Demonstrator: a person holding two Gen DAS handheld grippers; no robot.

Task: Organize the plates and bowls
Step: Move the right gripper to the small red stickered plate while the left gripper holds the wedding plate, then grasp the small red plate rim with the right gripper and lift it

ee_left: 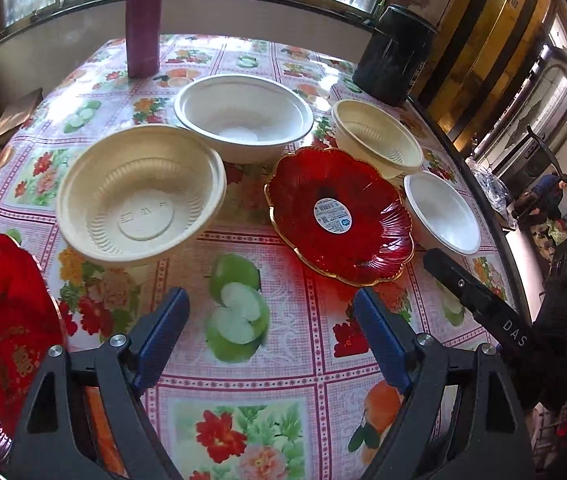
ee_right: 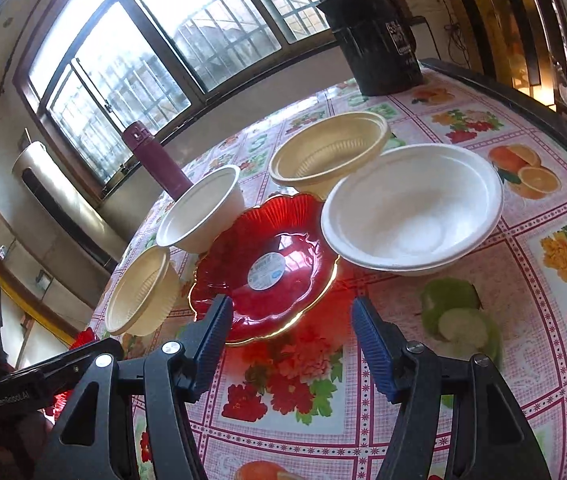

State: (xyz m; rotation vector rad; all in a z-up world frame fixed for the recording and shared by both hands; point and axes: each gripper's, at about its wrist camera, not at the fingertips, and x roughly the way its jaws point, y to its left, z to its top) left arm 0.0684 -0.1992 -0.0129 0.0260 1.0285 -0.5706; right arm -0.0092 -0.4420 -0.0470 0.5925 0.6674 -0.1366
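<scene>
On the flowered tablecloth a red scalloped plate [ee_left: 339, 216] [ee_right: 275, 272] with a sticker lies among several bowls. In the left wrist view these are a big cream bowl [ee_left: 141, 196], a big white bowl [ee_left: 243, 120], a small cream bowl [ee_left: 379, 140] and a small white bowl [ee_left: 443, 214]. A second red plate [ee_left: 3, 320] lies at the near left. My left gripper [ee_left: 269, 300] hangs open over bare cloth, holding nothing. My right gripper [ee_right: 291, 308] is open and empty just in front of the sticker plate's near rim, with the white bowl [ee_right: 415, 208] beyond.
A maroon bottle [ee_left: 143, 20] and a black canister [ee_left: 395, 56] stand at the table's far edge by the window. The table's dark right edge [ee_left: 483, 200] runs close to the small bowls. A black part of the other gripper [ee_left: 479, 300] reaches in from the right.
</scene>
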